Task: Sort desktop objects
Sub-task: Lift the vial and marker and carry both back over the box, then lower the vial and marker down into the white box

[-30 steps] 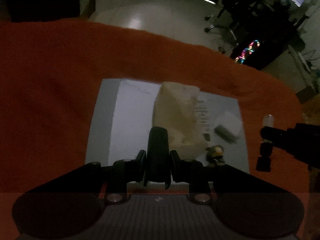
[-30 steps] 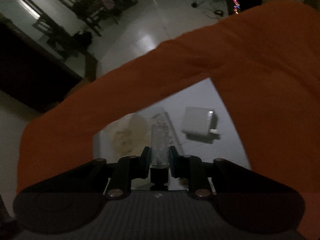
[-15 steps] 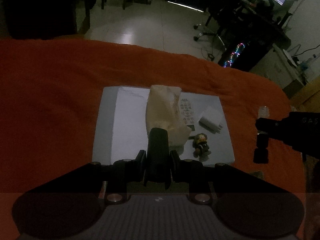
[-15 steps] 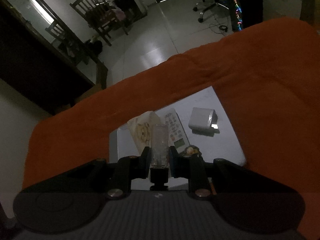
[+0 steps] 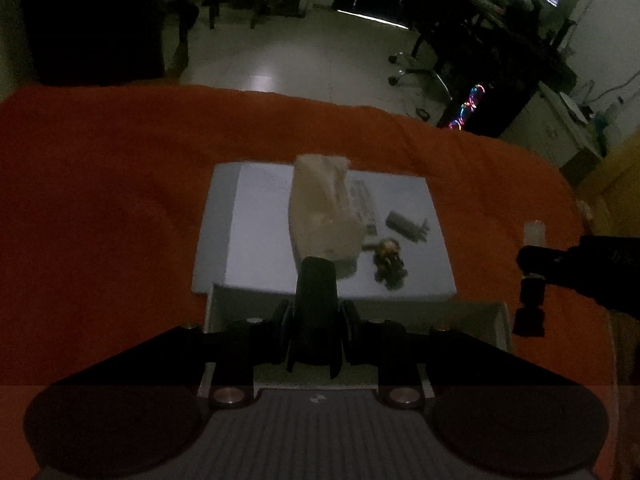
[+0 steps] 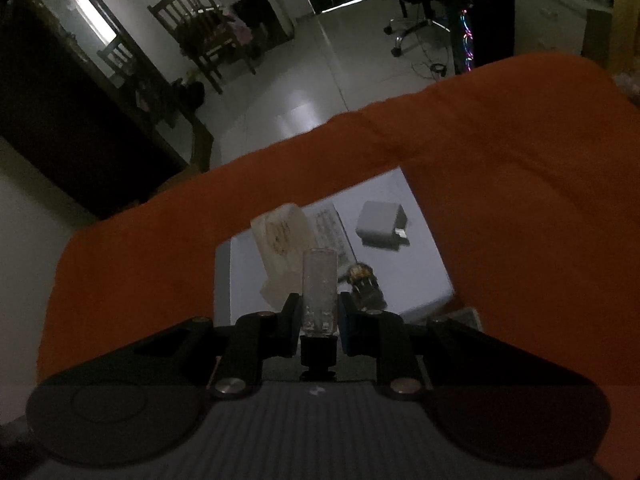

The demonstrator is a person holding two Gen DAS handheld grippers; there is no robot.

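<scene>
My left gripper point(image 5: 316, 314) is shut on a black, elongated object point(image 5: 316, 276) that stands up between the fingers. My right gripper point(image 6: 319, 308) is shut on a clear tube with a black cap point(image 6: 319, 280); in the left wrist view that tube point(image 5: 534, 234) and gripper point(image 5: 532, 276) hang at the right, above the orange cloth. Beyond both lies a white board point(image 5: 256, 240) carrying a beige bag point(image 5: 320, 208), a remote point(image 6: 334, 228), a white charger point(image 6: 380, 222) and a small toy figure point(image 5: 388, 256).
An orange cloth point(image 5: 100, 200) covers the surface around the board. An open white box point(image 5: 212, 320) sits just under my left gripper, nearer than the board. Behind are a tiled floor, wooden chairs point(image 6: 204, 28), an office chair and a lit computer point(image 5: 472, 108).
Both grippers have drawn back and risen, still holding their objects. The board and its items look smaller and farther. The open white box has come into view under the left gripper.
</scene>
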